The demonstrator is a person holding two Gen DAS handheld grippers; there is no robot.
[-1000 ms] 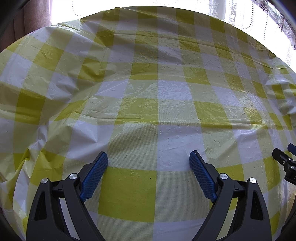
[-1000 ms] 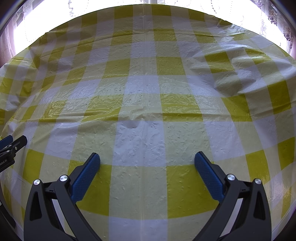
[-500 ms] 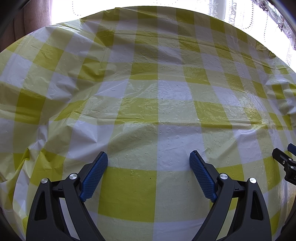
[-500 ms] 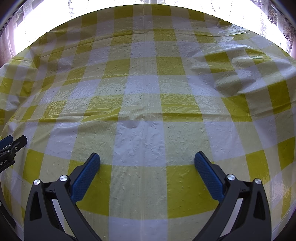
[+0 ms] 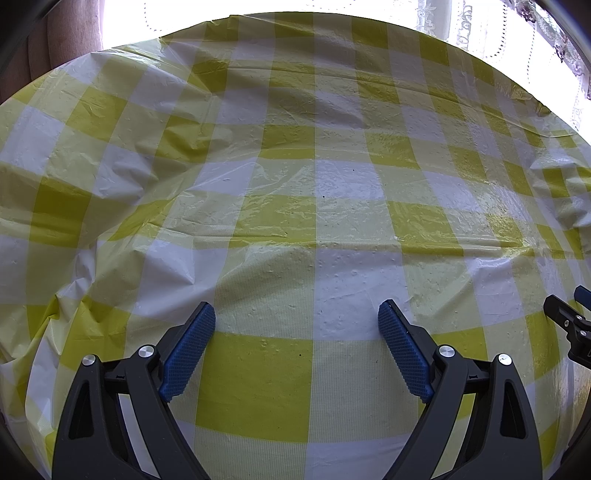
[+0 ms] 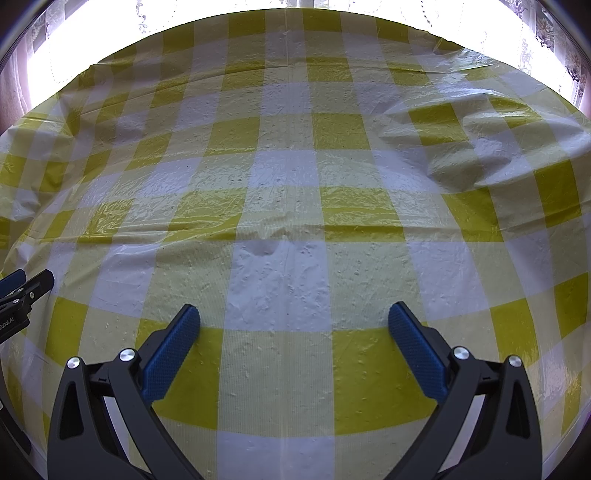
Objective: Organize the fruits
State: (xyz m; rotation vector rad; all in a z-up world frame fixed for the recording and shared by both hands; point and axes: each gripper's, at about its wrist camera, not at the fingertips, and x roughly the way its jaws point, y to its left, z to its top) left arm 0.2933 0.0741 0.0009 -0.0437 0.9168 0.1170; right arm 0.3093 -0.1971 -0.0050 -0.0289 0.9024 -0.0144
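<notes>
Left wrist view first: the left gripper [image 5: 297, 314] sits low in the frame, jaws spread wide and released, nothing between the blue ribbed pads [image 5: 190, 350]. Under and ahead of it runs a yellow-and-white checked tablecloth [image 5: 314, 177] — glossy plastic, wrinkled, with a long crease crossing the middle of the frame and puckered folds at the lower left. At the far right edge, a little below centre, the black tip of the right gripper [image 5: 565, 321] pokes in, well apart from the left one; from this angle I cannot tell how its jaws stand. Bright window light and lace curtain [image 5: 517, 22] fill the top right, and a dark drape [image 5: 55, 44] shows at the top left. No fruit shows anywhere in this view.

Over to the right wrist view: the right gripper [image 6: 294, 314] occupies the bottom of the frame, fingers splayed open and empty, blue pads [image 6: 417, 354] facing each other across bare cloth. The same checked tablecloth [image 6: 295, 166] stretches up to a glaring window band along the top — and a raised hump of cloth bulges at the upper right. At the left edge, mid-height, part of the left gripper [image 6: 26, 291] juts in. No fruit in sight here either.
</notes>
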